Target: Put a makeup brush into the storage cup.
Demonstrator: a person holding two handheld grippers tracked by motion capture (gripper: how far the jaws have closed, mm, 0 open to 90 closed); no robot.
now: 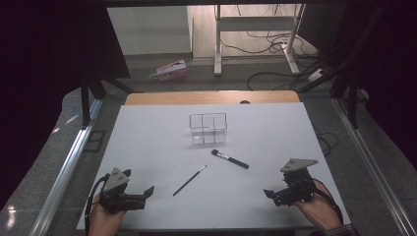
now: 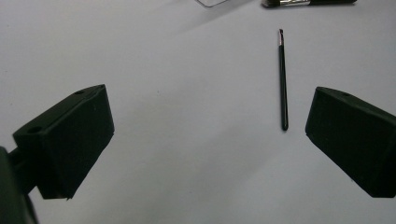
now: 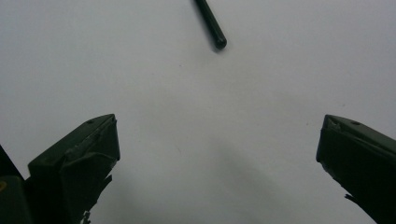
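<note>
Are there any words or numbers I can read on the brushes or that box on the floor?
None can be read.
Thick brush: pale marks on the handle, too small to read.
Thin brush: no print visible.
Pink box on the floor: printed, but too blurred to read.

The right gripper [image 3: 217, 163] is seen with jaws spread wide at the lower corners; a black pen end [image 3: 212, 25] is shown top centre on the white table [image 3: 196, 116].

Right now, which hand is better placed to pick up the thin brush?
Left. The left tool is open, and the thin brush lies just ahead between its jaws; the right tool faces the thicker brush.
</note>
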